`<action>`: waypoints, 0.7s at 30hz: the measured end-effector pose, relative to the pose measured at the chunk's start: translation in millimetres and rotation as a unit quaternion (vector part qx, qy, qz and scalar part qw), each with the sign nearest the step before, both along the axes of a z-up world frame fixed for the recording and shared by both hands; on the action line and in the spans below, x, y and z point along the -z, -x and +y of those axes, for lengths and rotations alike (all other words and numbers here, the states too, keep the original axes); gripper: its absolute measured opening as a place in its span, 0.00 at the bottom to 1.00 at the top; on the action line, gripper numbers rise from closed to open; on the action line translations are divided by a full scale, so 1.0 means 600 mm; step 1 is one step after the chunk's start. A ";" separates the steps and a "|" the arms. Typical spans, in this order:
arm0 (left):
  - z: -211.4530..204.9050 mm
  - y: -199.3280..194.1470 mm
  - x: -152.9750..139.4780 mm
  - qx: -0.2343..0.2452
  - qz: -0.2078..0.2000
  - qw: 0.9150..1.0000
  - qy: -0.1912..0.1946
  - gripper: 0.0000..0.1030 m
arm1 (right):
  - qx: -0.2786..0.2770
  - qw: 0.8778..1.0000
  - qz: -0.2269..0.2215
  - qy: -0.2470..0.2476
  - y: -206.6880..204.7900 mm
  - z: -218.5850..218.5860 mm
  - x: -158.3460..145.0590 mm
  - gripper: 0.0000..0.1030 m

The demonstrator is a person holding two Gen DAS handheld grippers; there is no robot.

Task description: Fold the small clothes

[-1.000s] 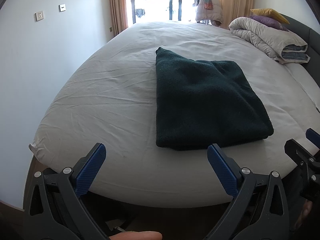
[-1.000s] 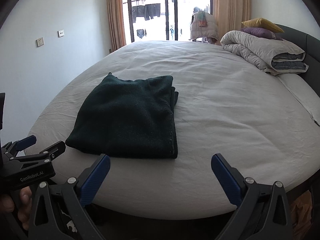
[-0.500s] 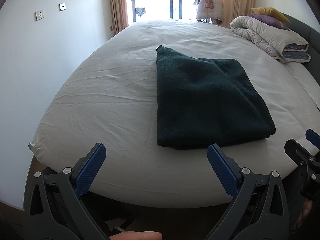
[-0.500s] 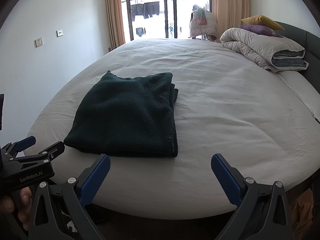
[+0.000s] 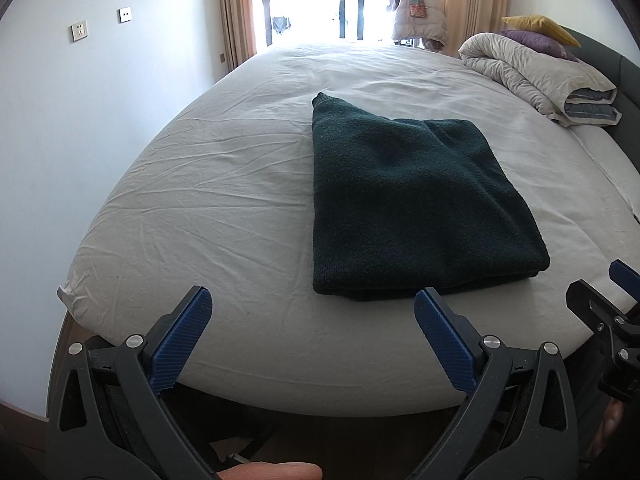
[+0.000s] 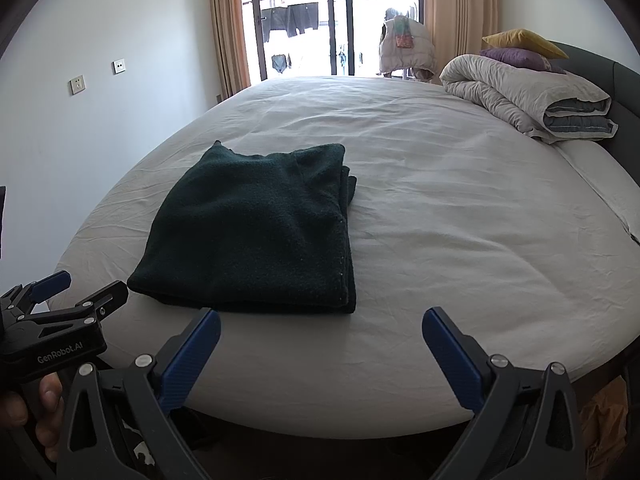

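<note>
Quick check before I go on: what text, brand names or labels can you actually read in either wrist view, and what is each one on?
"GenRobot.AI" is printed in pale letters on the dark body of the left tongs, seen at the lower left of the right wrist view.
The patch on the pale vest by the window is too blurred to read.
No text shows on the folded dark green garment.

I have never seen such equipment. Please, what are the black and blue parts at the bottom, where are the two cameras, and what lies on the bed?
A person holds one two-finger gripper in each hand. Each picture comes from a camera on a gripper, looking forward along its blue fingers. The left gripper and the right gripper are both open and hold nothing. On the bed lies a folded dark green garment. A rolled duvet and pillows lie at its far side.
</note>
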State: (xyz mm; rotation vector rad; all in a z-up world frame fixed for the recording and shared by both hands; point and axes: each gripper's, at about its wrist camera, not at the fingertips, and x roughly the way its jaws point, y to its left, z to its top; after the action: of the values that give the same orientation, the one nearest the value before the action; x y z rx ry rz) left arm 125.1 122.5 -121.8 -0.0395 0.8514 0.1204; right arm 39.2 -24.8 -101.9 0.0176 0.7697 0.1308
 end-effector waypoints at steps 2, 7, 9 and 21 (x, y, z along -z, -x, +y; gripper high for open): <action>0.001 -0.001 0.000 0.001 0.000 1.000 0.001 1.00 | 0.000 1.000 0.000 0.000 0.000 0.000 0.000 1.00; 0.001 -0.002 -0.001 0.001 -0.003 1.000 0.000 1.00 | 0.000 1.000 0.000 -0.001 0.000 -0.001 0.000 1.00; 0.000 -0.003 -0.002 0.002 -0.004 1.000 0.000 1.00 | 0.000 1.000 0.000 -0.001 0.000 -0.002 -0.001 1.00; -0.002 0.007 -0.015 0.006 -0.014 1.000 -0.001 1.00 | 0.001 1.000 -0.005 -0.003 0.003 0.004 0.000 1.00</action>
State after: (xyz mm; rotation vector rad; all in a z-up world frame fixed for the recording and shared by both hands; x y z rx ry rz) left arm 121.1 121.5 -113.0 -0.0336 0.8240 0.1085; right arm 37.4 -22.4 -101.7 0.0238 0.7587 0.1316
